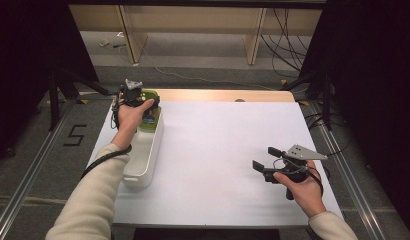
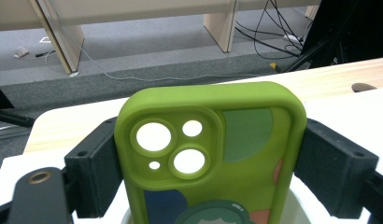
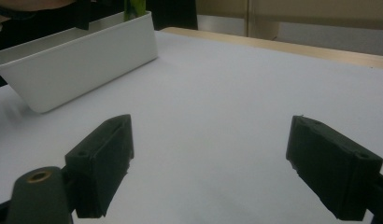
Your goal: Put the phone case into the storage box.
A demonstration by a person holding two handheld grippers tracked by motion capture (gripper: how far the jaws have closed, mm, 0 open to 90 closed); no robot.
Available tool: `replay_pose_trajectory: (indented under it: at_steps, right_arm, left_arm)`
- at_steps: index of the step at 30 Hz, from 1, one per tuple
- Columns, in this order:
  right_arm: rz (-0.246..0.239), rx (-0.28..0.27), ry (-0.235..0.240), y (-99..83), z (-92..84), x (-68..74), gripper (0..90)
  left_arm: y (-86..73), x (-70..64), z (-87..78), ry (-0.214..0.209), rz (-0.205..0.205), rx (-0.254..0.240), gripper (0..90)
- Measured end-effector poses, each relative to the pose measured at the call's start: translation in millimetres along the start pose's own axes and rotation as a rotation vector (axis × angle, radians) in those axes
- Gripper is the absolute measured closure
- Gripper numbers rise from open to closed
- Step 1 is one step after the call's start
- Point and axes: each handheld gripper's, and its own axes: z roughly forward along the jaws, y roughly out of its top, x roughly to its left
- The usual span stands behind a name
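Observation:
A green phone case (image 2: 213, 154) with camera cut-outs and a cartoon print sits between the jaws of my left gripper (image 2: 210, 163), which is shut on its two long edges. In the high view that gripper (image 1: 135, 97) holds the case (image 1: 150, 116) over the far end of a long white bin (image 1: 143, 155) at the table's left. My right gripper (image 1: 265, 159) hovers low over the white table top at the right front, open, with nothing between its pads (image 3: 103, 163).
The white bin (image 3: 77, 60) lies along the left edge of the white mat (image 1: 218, 150). A bare wooden strip (image 1: 228, 95) runs along the table's far edge. Cables and shelf legs stand on the floor beyond.

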Motion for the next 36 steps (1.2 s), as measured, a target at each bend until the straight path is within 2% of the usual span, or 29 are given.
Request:
replay_pose_trajectory:
  at_steps: [36]
  right_arm:
    - [0.002, -0.001, 0.002, -0.1, 0.4, -0.7, 15.9]
  left_arm:
    - [-6.2, 1.2, 7.6, -0.006, -0.019, 0.023, 15.3]
